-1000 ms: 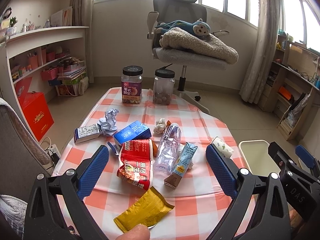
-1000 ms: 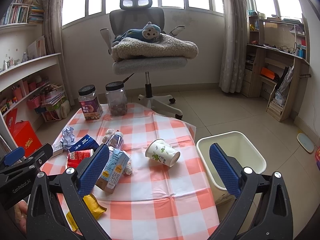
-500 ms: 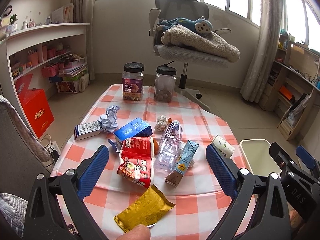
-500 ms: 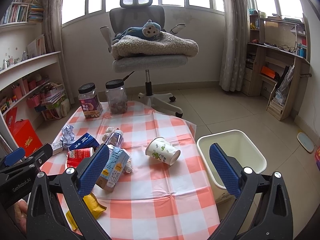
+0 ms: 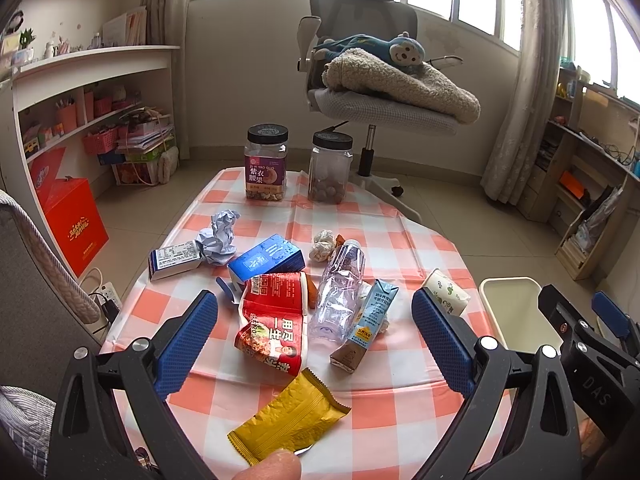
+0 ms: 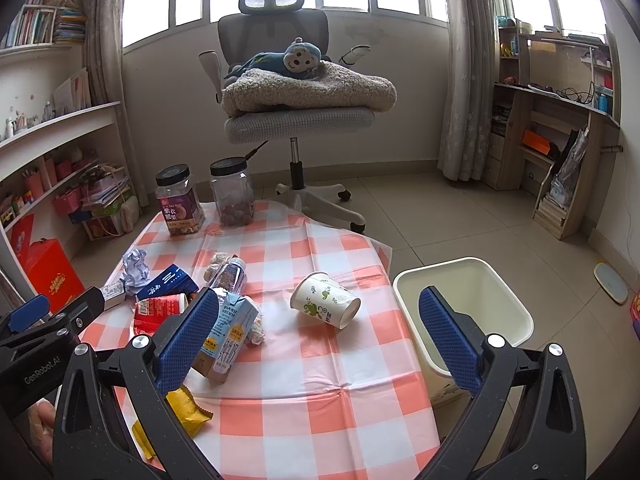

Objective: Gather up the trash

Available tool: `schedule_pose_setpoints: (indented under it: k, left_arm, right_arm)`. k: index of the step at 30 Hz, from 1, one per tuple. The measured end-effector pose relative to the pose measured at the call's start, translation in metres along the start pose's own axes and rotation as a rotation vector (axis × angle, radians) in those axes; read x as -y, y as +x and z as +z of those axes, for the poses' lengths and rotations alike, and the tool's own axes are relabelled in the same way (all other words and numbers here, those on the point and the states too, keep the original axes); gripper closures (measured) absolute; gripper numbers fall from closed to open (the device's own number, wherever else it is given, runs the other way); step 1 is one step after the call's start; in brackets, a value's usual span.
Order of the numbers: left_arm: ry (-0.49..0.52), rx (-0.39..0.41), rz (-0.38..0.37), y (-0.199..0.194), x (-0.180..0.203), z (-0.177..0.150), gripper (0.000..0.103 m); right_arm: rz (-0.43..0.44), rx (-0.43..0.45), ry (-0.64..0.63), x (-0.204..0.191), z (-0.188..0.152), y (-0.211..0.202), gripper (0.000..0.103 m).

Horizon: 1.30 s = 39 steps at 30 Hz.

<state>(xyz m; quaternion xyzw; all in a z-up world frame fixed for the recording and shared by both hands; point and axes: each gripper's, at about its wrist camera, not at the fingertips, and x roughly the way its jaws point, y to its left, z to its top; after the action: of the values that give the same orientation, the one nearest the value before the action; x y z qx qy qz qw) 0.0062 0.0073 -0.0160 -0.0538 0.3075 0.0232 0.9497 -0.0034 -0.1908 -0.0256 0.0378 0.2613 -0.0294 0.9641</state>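
Trash lies on a table with a red-and-white checked cloth: a yellow wrapper, a red snack bag, a crushed clear bottle, a light blue drink carton, a blue box, crumpled paper and a tipped paper cup. A cream bin stands on the floor at the table's right. My left gripper hovers open over the near trash. My right gripper hangs open in front of the cup and bin, empty.
Two black-lidded jars stand at the table's far end. An office chair with a blanket and plush monkey is behind. Shelves line the left wall, a red box sits on the floor, and a desk unit stands at right.
Both grippers have drifted slightly forward toward the table; the scene sits a little nearer. Nothing was taken hold of.
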Motion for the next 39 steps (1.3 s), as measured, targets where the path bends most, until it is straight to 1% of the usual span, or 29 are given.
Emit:
schedule_pose_setpoints:
  k: [3, 5, 6, 7, 8, 10, 11, 13, 14, 15, 19, 21, 24, 26, 27, 28, 29, 30, 31, 32, 33, 35, 36, 39]
  left_arm:
    - [0.001, -0.004, 0.003, 0.001, 0.001, 0.000, 0.008]
    - [0.011, -0.022, 0.007, 0.005, -0.001, -0.001, 0.008]
    - [0.026, -0.051, 0.015, 0.010, -0.001, -0.001, 0.008]
    - [0.049, -0.097, 0.027, 0.018, -0.002, -0.003, 0.007]
    - [0.084, -0.171, 0.042, 0.032, -0.001, -0.007, 0.007]
    - [0.130, -0.349, 0.061, 0.061, -0.005, -0.022, 0.007]
    - [0.132, -0.453, 0.055, 0.077, -0.009, -0.034, 0.007]
    - [0.111, -0.624, 0.014, 0.100, -0.017, -0.057, 0.007]
    - [0.107, -0.673, 0.000, 0.107, -0.019, -0.065, 0.007]
    - [0.115, -0.693, -0.001, 0.113, -0.019, -0.073, 0.007]
    - [0.228, -0.699, 0.038, 0.125, -0.011, -0.089, 0.007]
    - [0.270, -0.735, 0.029, 0.133, -0.007, -0.095, 0.007]
    - [0.342, -0.821, -0.012, 0.146, 0.000, -0.108, 0.007]
    - [0.381, -0.842, -0.006, 0.151, 0.001, -0.116, 0.008]
    - [0.399, -0.836, 0.006, 0.153, 0.001, -0.119, 0.011]
    - [0.416, -0.841, 0.012, 0.155, 0.001, -0.123, 0.028]
    - [0.428, -0.862, 0.003, 0.156, 0.001, -0.126, 0.043]
    - [0.427, -0.870, -0.018, 0.155, 0.001, -0.127, 0.047]
    - [0.433, -0.863, -0.031, 0.152, 0.001, -0.127, 0.057]
    - [0.446, -0.847, -0.043, 0.148, 0.002, -0.125, 0.070]
    - [0.450, -0.836, -0.058, 0.143, 0.002, -0.124, 0.076]
    - [0.423, -0.824, -0.102, 0.131, -0.002, -0.117, 0.084]
    - [0.413, -0.806, -0.123, 0.122, -0.004, -0.110, 0.085]
    - [0.378, -0.699, -0.199, 0.089, -0.017, -0.089, 0.085]
  right_arm:
    - [-0.003, -0.002, -0.004, 0.000, 0.000, 0.000, 0.007]
    - [-0.007, -0.007, -0.003, 0.002, -0.001, 0.002, 0.007]
    - [-0.013, -0.015, 0.000, 0.003, -0.002, 0.005, 0.007]
    - [-0.020, -0.027, 0.004, 0.005, -0.003, 0.008, 0.007]
    - [-0.031, -0.047, 0.013, 0.008, -0.003, 0.013, 0.007]
    - [-0.048, -0.097, 0.036, 0.015, -0.006, 0.021, 0.007]
    - [-0.054, -0.130, 0.054, 0.020, -0.005, 0.027, 0.007]
    - [-0.050, -0.192, 0.099, 0.028, -0.008, 0.037, 0.007]
    - [-0.041, -0.222, 0.125, 0.033, -0.009, 0.042, 0.007]
    - [-0.032, -0.248, 0.151, 0.037, -0.009, 0.047, 0.007]
    - [-0.028, -0.322, 0.204, 0.048, -0.008, 0.064, 0.007]
    - [-0.028, -0.358, 0.229, 0.053, -0.009, 0.071, 0.007]
    - [-0.017, -0.416, 0.259, 0.057, -0.009, 0.087, 0.007]
    - [-0.020, -0.441, 0.257, 0.056, -0.011, 0.095, 0.007]
    - [-0.025, -0.451, 0.249, 0.054, -0.011, 0.098, 0.007]
    - [-0.035, -0.456, 0.240, 0.053, -0.012, 0.101, 0.007]
    - [-0.044, -0.457, 0.231, 0.051, -0.012, 0.104, 0.007]
    - [-0.050, -0.458, 0.225, 0.050, -0.011, 0.107, 0.007]
    - [-0.053, -0.461, 0.220, 0.048, -0.011, 0.110, 0.007]
    - [-0.054, -0.464, 0.216, 0.046, -0.012, 0.113, 0.007]
    - [-0.054, -0.469, 0.208, 0.043, -0.012, 0.115, 0.007]
    - [-0.048, -0.468, 0.189, 0.037, -0.013, 0.119, 0.007]
    - [-0.044, -0.461, 0.174, 0.033, -0.012, 0.119, 0.007]
    - [-0.038, -0.431, 0.130, 0.024, -0.009, 0.118, 0.007]
